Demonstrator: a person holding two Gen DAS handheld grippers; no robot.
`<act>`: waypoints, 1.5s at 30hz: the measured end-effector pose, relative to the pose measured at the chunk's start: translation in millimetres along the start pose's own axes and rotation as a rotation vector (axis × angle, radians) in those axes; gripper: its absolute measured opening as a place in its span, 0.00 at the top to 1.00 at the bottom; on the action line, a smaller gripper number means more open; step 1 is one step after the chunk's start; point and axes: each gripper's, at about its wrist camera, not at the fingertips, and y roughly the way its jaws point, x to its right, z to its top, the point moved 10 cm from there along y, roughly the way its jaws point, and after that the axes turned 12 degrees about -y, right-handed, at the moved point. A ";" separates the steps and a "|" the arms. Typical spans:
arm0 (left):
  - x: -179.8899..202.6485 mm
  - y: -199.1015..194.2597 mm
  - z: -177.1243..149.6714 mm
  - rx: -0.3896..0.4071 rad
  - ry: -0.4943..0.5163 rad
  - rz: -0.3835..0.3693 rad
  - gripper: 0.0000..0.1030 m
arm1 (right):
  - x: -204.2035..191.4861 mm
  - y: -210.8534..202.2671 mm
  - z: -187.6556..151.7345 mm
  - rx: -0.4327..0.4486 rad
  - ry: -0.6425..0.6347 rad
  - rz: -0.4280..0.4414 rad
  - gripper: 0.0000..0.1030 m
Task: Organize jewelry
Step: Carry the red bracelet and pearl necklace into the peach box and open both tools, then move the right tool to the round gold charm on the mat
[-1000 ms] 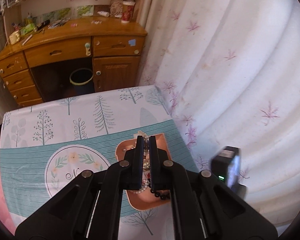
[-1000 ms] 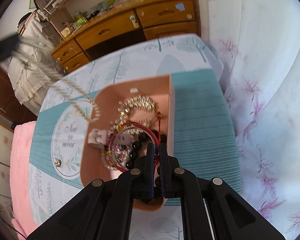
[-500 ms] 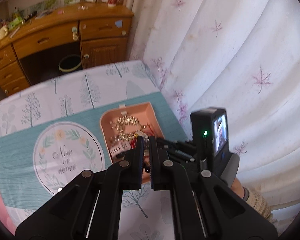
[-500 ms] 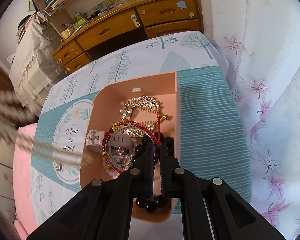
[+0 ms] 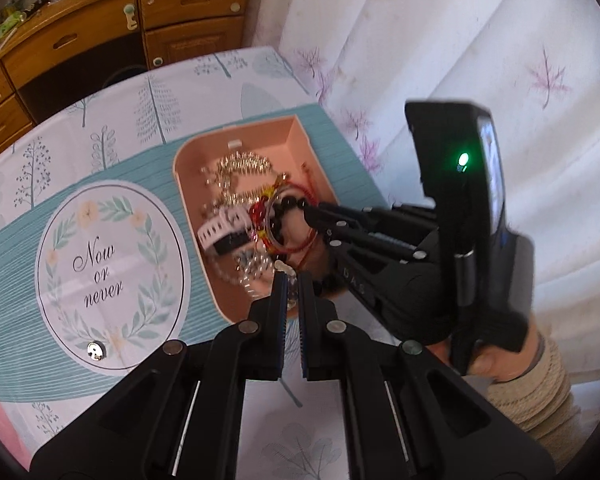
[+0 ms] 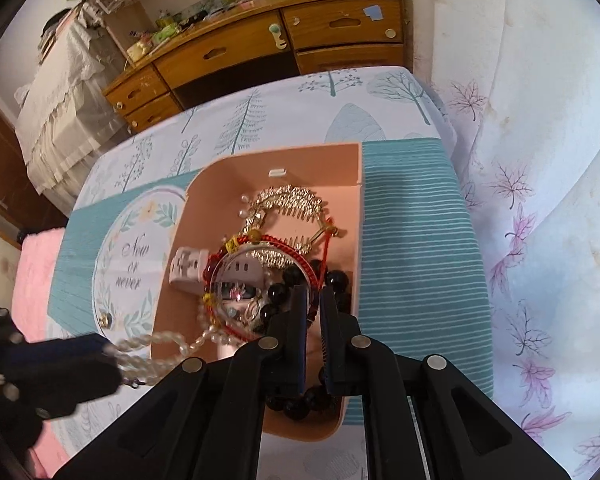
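Jaws of the left gripper stand nearly together, pinching a pearl strand that trails over the near rim of the pink tray. Right gripper has its jaws narrowly parted over the black bead bracelet; whether they grip it I cannot tell. Farther in lie a white watch, red cord bracelet and gold hair comb. Beyond the patterned tabletop stands a wooden desk.

Both grippers are matte black, with silver round screws along the linkages. The right gripper carries a green-lit camera block (knit beige cuff behind).
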 end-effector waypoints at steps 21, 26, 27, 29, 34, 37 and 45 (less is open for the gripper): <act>-63.8 -24.6 3.7 0.050 -0.117 0.067 0.96 | -37.5 -50.9 3.9 0.033 -0.054 0.071 0.68; -98.9 -44.5 -0.7 0.087 -0.150 0.096 0.77 | -66.4 -62.5 8.5 0.044 -0.095 0.105 0.68; -105.6 -47.7 -1.7 0.096 -0.158 0.101 0.72 | -73.1 -63.6 9.5 0.044 -0.108 0.107 0.68; -123.3 -55.0 -4.1 0.114 -0.179 0.114 0.68 | -89.9 -65.7 10.5 0.043 -0.141 0.115 0.68; -161.7 -63.8 -13.8 0.123 -0.223 0.127 0.68 | -134.1 -62.0 10.7 0.025 -0.210 0.148 0.68; -185.1 -66.1 -22.1 0.127 -0.251 0.133 0.68 | -163.8 -53.3 8.0 0.002 -0.255 0.163 0.68; -261.0 -56.7 -60.6 0.124 -0.347 0.246 0.68 | -235.9 -5.5 -5.5 -0.100 -0.346 0.198 0.68</act>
